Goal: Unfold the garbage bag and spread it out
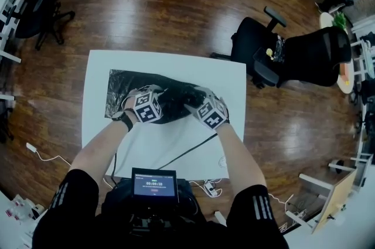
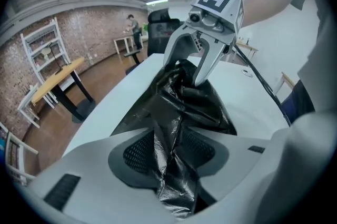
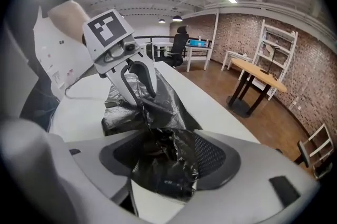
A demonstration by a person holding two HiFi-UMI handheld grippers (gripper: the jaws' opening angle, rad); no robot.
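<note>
The left claw (image 2: 174,154) is pinching a twisted strip of the black garbage bag (image 1: 126,87) between its pads. The right claw (image 3: 166,159) is standing wide open, with a crumpled bunch of the bag lying loose between its jaws, not squeezed. The two claws are sitting close together over the near edge of the bag, which is lying on the white worktop (image 1: 176,63), bunched up by them and flatter toward the left side, so I think the job is only partly done: some of the bag is lying open, but the crinkly middle is waiting to be pulled out flat.
</note>
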